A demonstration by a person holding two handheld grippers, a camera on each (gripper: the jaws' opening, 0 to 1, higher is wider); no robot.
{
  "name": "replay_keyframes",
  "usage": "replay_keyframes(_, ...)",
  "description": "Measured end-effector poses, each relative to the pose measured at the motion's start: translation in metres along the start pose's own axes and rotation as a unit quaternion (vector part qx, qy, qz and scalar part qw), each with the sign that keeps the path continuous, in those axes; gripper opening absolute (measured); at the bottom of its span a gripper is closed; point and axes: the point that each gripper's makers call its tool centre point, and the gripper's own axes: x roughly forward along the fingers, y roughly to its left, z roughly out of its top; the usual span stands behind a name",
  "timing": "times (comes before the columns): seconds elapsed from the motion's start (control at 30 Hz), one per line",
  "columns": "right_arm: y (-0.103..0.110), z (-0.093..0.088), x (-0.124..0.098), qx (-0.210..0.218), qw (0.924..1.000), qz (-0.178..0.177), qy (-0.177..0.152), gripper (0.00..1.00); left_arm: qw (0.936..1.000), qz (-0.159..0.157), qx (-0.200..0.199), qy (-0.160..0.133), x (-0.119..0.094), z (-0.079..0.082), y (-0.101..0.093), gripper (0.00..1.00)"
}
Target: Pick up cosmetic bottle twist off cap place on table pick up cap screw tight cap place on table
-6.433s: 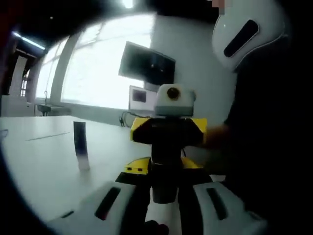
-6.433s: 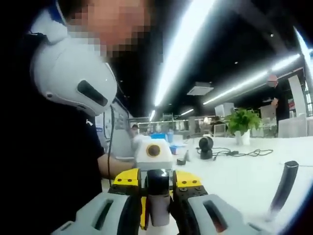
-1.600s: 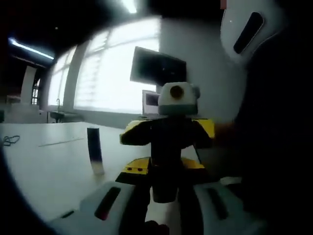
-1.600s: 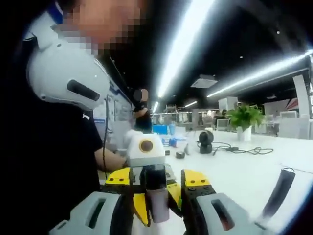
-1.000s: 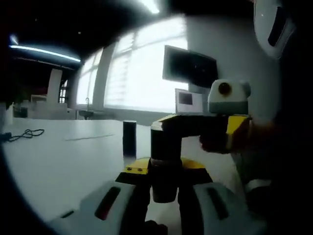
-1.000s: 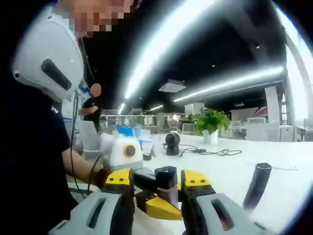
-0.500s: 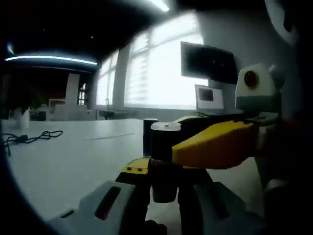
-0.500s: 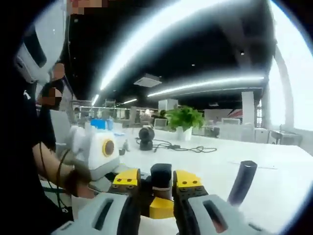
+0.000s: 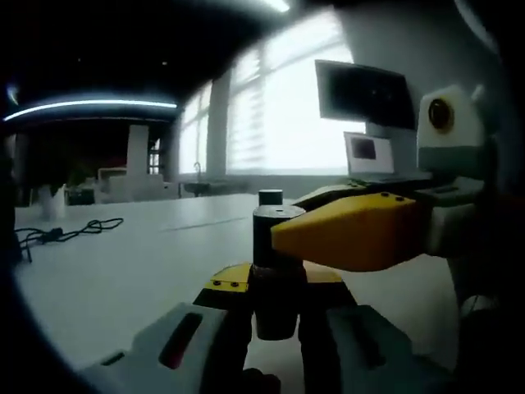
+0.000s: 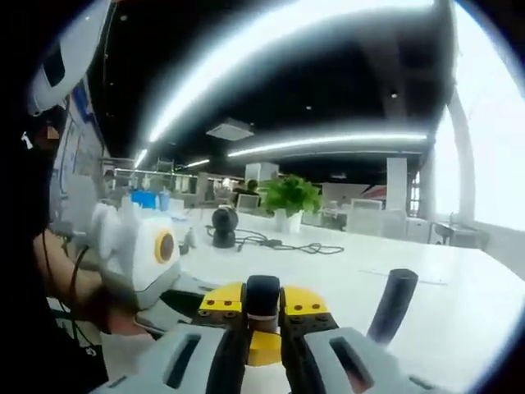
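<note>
White table point(image 9: 107, 271) is seen running back to bright windows in the left gripper view, while in the right gripper view the same surface stretches toward a potted plant point(image 10: 289, 199), a small round camera point(image 10: 223, 223) and a loose cable point(image 10: 283, 244) under long ceiling lights.

Above that surface the cosmetic bottle point(image 9: 273, 308) is held upright by the left gripper point(image 9: 275, 316), whose yellow-tipped jaws are pinched on the dark body from both sides. The bottle's long axis rises straight up out of the jaws, the neck end pointing away from the table.

Across the top of it lies the right gripper point(image 9: 361, 238), entering the left gripper view from the right; its yellow jaw is laid level, at a right angle to the bottle's axis, and its tip reaches the cap point(image 9: 277, 220). In the right gripper view the right gripper's own jaws are seen pressed together on that dark cap point(image 10: 262, 297), with the left gripper's yellow jaw just below them.

So the turning move hangs on one relation — the right gripper meets the cap side-on while the left steadies the body beneath it. The twist would therefore be judged to run about the upright axis.

Farther off, a second dark tube point(image 10: 393, 305) stands tilted on the table to the right — well apart from both grippers.
</note>
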Motion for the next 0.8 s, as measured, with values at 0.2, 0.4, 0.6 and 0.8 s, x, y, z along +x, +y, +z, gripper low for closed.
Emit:
replay_keyframes(0.2,0.002,-0.001,0.001,-0.008,0.9999,0.006,0.002,0.08,1.0,0.0,-0.003,0.0,-0.001,-0.001,0.001,0.1)
replay_keyframes(0.4,-0.001,0.005,0.0,0.009,0.9999,0.007,-0.011,0.08,0.9999,0.001,-0.01,0.003,-0.001,-0.003,0.004,0.1)
replay_keyframes(0.6,-0.002,0.015,-0.004,-0.006,0.9995,-0.005,-0.03,0.08,0.9998,0.0,-0.017,0.003,0.003,-0.004,0.006,0.1)
replay_keyframes(0.8,-0.012,0.018,-0.007,0.001,0.9992,-0.018,-0.037,0.08,0.9999,0.0,-0.012,0.005,0.006,-0.008,0.008,0.1)
